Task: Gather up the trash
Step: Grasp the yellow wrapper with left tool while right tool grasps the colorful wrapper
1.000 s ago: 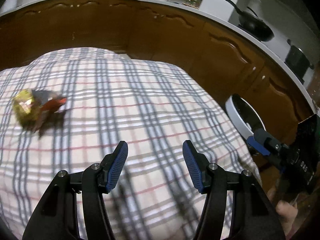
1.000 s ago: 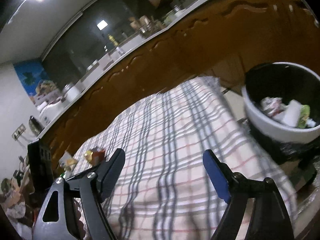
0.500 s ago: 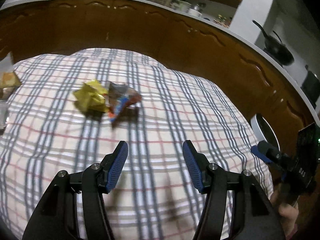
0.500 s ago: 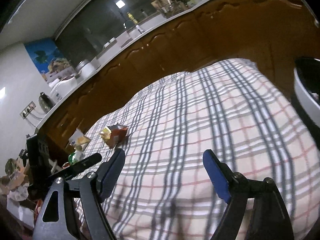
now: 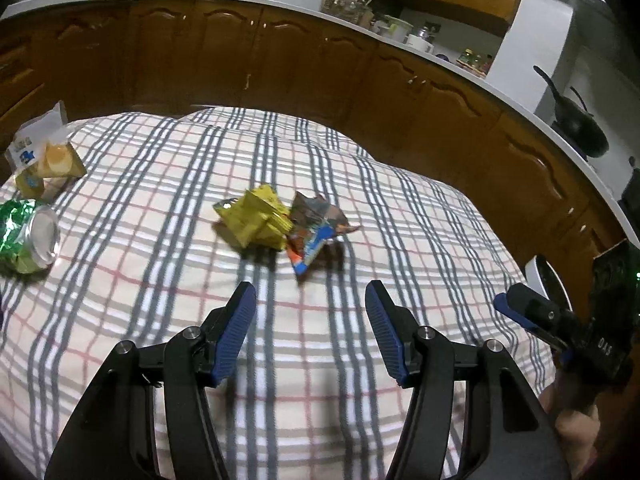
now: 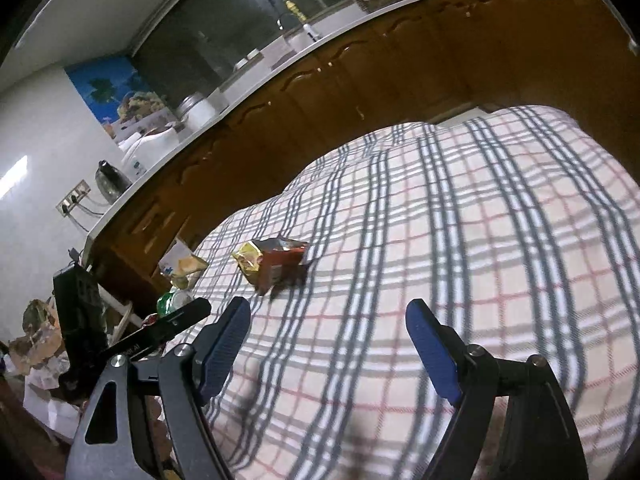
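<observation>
The yellow wrapper [image 5: 256, 220] and the red and blue wrapper [image 5: 316, 228] lie touching on the checked table [image 5: 160, 280]. The red one's long side points toward the left gripper [image 5: 308, 320]. Both grippers' jaws are wide and hold nothing; the right gripper [image 6: 328, 344] is near.

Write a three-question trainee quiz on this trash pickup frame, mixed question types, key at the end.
1. True or false: the left gripper is shut on the yellow wrapper.
2. Multiple choice: what lies right beside the yellow wrapper on the checked cloth? A) a metal spoon B) a red and blue wrapper C) a glass jar
3. Short answer: where does the green wrapper sit in the left wrist view, relative to the yellow one?

Key
1. False; both the left gripper and the right gripper are open and hold nothing.
2. B
3. Far to the left, near the cloth's edge, below the pale snack bag.
</observation>
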Action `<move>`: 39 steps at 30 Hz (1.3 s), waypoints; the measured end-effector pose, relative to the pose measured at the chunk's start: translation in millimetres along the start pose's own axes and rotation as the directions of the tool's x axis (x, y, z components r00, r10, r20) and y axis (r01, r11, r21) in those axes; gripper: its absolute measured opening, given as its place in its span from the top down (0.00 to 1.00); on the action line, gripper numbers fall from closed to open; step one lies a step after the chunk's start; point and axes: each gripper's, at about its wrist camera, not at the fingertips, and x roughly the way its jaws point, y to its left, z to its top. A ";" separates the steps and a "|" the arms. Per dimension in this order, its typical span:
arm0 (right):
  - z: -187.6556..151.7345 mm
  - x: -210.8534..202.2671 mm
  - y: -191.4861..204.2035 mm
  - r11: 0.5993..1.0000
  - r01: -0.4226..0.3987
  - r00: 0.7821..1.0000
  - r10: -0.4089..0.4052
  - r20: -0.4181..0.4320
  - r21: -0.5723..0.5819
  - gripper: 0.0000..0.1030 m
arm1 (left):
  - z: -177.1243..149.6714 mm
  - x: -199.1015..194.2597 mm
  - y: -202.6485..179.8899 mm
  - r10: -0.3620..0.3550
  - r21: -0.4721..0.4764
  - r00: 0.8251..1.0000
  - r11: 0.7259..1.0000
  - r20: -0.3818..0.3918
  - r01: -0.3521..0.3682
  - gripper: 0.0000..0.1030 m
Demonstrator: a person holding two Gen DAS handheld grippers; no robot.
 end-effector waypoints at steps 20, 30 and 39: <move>33.0 90.4 16.5 0.998 -0.062 0.990 0.065 -0.123 0.030 0.46 | 43.5 32.2 22.1 0.074 0.037 0.997 0.997 -0.003 -0.074 0.44; 46.7 147.9 10.7 0.993 -0.072 0.972 0.091 -0.218 0.096 0.59 | 60.9 73.9 36.3 0.079 0.037 0.995 0.996 -0.067 -0.077 0.45; 38.7 142.7 6.8 0.991 -0.089 0.972 0.108 -0.211 0.099 0.97 | 52.7 85.1 30.0 0.058 0.085 0.993 0.995 -0.099 -0.049 0.78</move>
